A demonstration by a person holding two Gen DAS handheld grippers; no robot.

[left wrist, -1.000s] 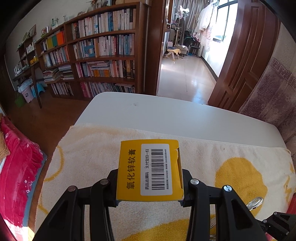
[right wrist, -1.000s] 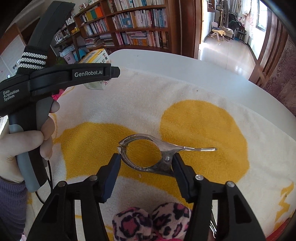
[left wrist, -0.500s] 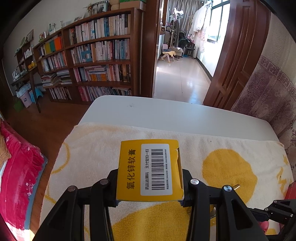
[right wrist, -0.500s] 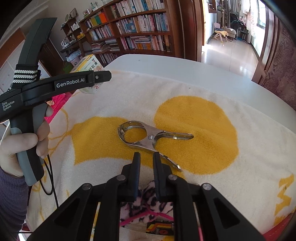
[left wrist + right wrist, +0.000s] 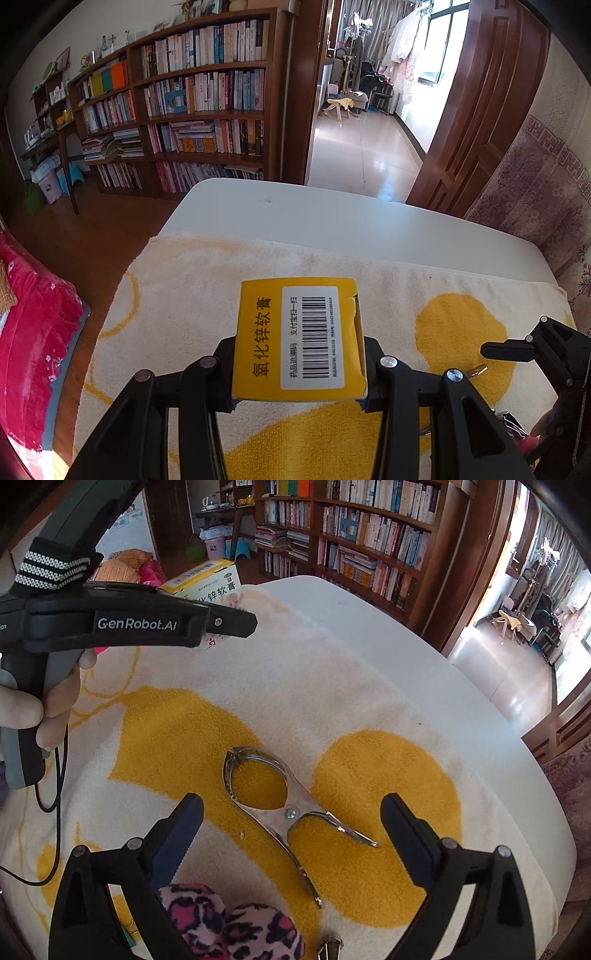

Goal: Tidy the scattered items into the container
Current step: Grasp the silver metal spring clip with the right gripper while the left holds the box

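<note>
Wooden bookshelves (image 5: 199,110), sunlit doorway (image 5: 354,122)

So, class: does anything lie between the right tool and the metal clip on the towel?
Nothing visible does. The right tool has just been opening and hangs with its fingers either side of the clip, which lies bare on the towel.

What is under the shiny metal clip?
The metal clip lies flat on the yellow-and-white towel, mostly over yellow patches. The towel covers the table there, so that part is hidden.
</note>
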